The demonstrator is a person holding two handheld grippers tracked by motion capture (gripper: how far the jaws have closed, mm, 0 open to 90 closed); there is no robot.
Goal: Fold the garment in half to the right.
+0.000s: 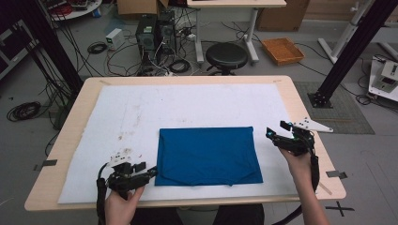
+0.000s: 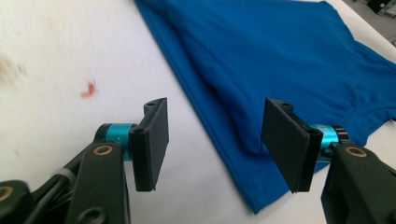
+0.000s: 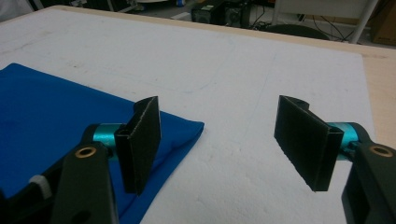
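at the near-left corner of the folded blue shirt (image 1: 207, 155), the left gripper (image 1: 149, 172) stands spread, cloth edge between its jaws; the right gripper (image 1: 274, 133), also spread, waits beside the far-right corner.

1. One folded blue cloth garment (image 1: 208, 155).
2. One white mat (image 1: 141, 112) covering one light wooden table (image 1: 300, 108).
3. Two black two-jaw tools: left tool (image 1: 151, 172), right tool (image 1: 277, 129).
4. One round black stool (image 1: 226, 55).

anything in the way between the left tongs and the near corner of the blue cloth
Nothing visible. The left tongs stand open right at the near left corner of the folded blue cloth, with bare white mat between them.
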